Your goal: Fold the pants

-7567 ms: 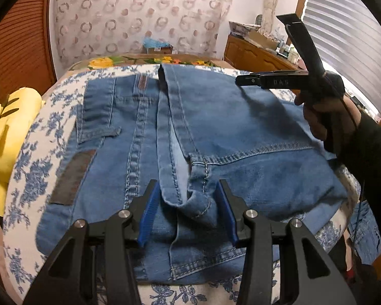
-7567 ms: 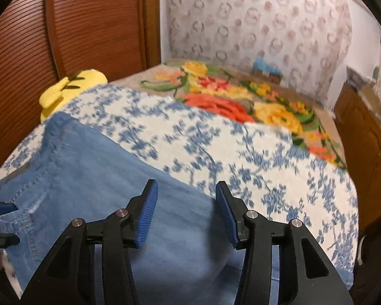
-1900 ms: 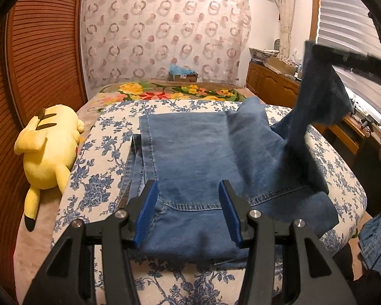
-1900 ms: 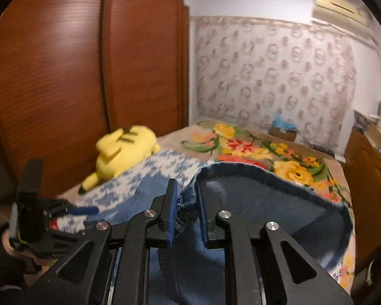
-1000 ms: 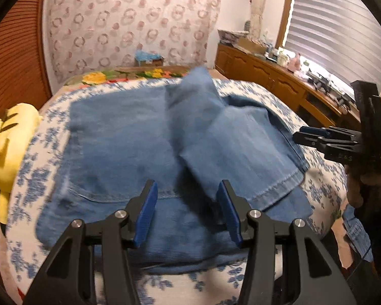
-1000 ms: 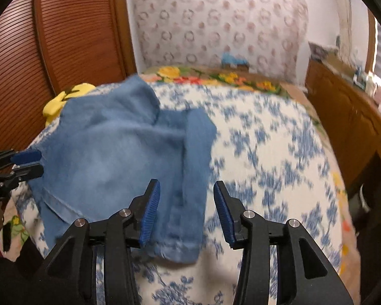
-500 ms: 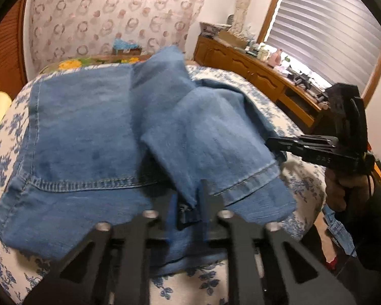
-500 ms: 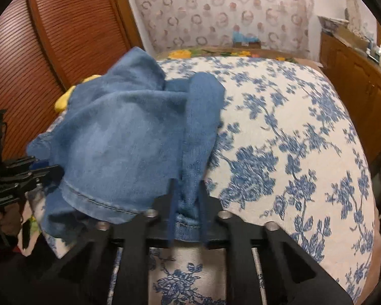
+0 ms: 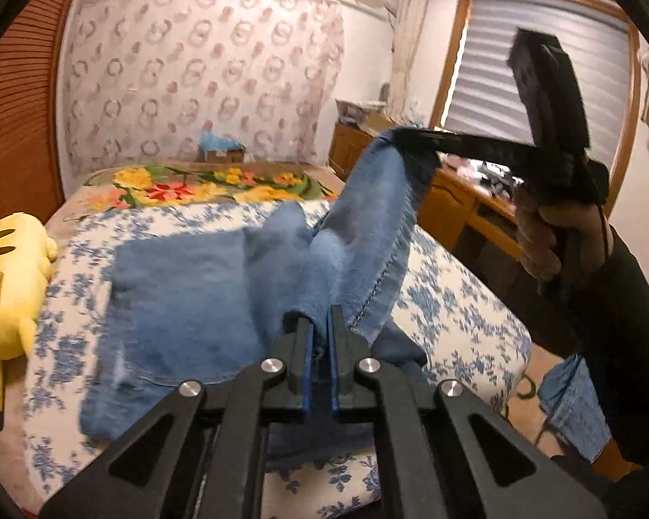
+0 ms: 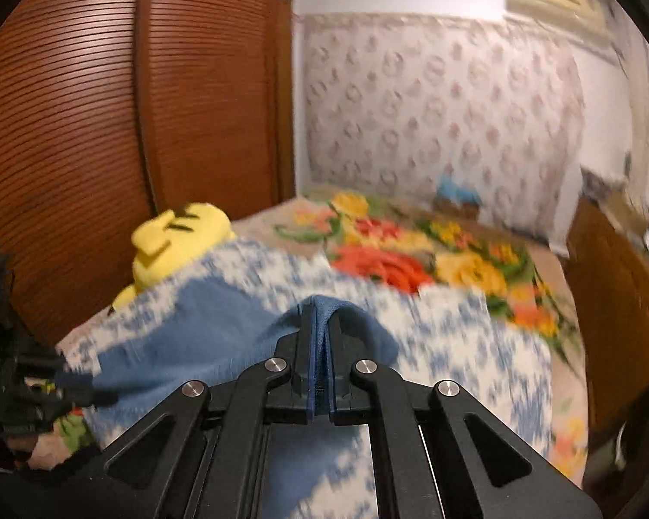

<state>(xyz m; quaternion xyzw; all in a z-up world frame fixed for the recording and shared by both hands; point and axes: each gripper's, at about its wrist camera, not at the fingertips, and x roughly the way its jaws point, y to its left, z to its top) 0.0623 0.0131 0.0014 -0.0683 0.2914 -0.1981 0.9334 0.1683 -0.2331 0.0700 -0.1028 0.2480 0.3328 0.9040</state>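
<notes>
The blue denim pants [image 9: 186, 298] lie partly folded on the bed, with one end lifted. My left gripper [image 9: 319, 337] is shut on a hem edge of the pants near the bed's front. My right gripper [image 10: 321, 337] is shut on another part of the same pants [image 10: 220, 337]; in the left wrist view it [image 9: 404, 138] holds the cloth high above the bed's right side. The right wrist view is blurred by motion.
The bed has a blue-flowered sheet [image 9: 450, 298] and a bright flowered blanket [image 9: 203, 186] at the far end. A yellow plush toy [image 9: 8, 268] lies at the left edge. A wooden dresser [image 9: 467, 203] stands to the right, a slatted wardrobe [image 10: 86, 129] to the left. More denim [image 9: 579, 398] lies on the floor.
Both grippers, shut on the pants' hem half a second ago, have risen. The right one has pulled its corner well up off the bed.
</notes>
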